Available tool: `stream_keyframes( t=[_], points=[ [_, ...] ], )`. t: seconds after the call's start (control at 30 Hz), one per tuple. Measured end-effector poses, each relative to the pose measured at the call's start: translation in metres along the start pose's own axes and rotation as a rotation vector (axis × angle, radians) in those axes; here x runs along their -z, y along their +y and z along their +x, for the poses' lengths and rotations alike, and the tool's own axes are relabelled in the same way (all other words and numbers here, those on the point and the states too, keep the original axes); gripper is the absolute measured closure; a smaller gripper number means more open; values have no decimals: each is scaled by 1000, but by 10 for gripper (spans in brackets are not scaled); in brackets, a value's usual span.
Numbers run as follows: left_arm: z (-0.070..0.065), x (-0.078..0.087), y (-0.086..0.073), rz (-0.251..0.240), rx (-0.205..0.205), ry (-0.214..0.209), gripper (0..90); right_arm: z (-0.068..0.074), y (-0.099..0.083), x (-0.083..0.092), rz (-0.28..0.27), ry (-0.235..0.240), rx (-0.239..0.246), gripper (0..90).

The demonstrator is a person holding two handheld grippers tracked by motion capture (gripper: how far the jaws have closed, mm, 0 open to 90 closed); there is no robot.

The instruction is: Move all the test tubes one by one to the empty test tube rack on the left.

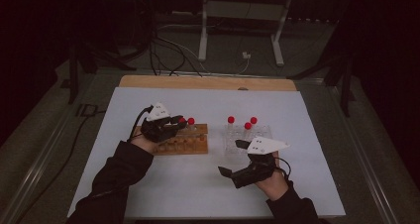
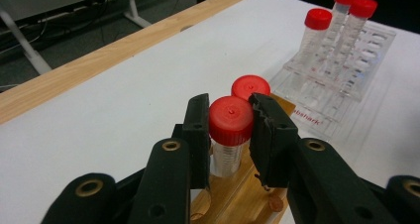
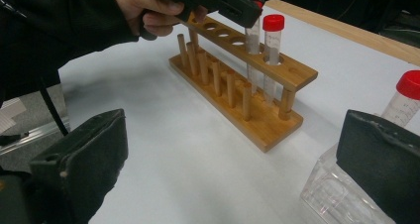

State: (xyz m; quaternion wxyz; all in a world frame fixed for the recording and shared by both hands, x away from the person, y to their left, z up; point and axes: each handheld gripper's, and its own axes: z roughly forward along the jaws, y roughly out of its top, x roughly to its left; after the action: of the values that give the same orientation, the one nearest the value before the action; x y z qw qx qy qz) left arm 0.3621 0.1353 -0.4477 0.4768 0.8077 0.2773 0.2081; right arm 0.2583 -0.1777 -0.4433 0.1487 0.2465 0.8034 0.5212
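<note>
- Nearest the lens in the left gripper view: two black jaws of the left gripper (image 2: 231, 130) pinching a clear tube with a red screw cap (image 2: 231, 120); pads pressed on the cap from both sides
- Held tube standing upright, long axis vertical, cap up, lower end down in a hole of the wooden rack (image 3: 292, 75); second red-capped tube (image 3: 273, 38) upright in the next hole, just beside
- Seen from the high view: left gripper (image 1: 174, 126) over the rack's far end at table left; right gripper (image 1: 233, 159) near the table's front, jaws spread wide, holding nothing
- Clear plastic rack (image 1: 265, 134) at table right, three more red-capped tubes (image 1: 231, 120) upright in it, well apart from the wooden rack
- Step in hand, as judged: seating the gripped tube in the wooden rack, apparently one of several brought over from the clear rack; cannot tell whether its tip already rests on the base board
- Next move likely calls for: keeping the tube plumb, easing straight down until seated, then opening the jaws without nudging the neighbouring cap
</note>
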Motion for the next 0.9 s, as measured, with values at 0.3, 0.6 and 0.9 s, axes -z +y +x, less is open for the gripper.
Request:
stream_keyframes(
  t=[0.3, 0.6, 0.9],
  points=[
    [1, -1, 0, 27, 2, -13, 713, -1, 2, 2, -1, 9, 4, 0],
    [1, 0, 1, 49, 25, -20, 611, -2, 7, 7, -4, 18, 9, 0],
    [-8, 28, 5, -6, 28, -80, 220, -16, 11, 16, -19, -1, 0, 0]
  ],
)
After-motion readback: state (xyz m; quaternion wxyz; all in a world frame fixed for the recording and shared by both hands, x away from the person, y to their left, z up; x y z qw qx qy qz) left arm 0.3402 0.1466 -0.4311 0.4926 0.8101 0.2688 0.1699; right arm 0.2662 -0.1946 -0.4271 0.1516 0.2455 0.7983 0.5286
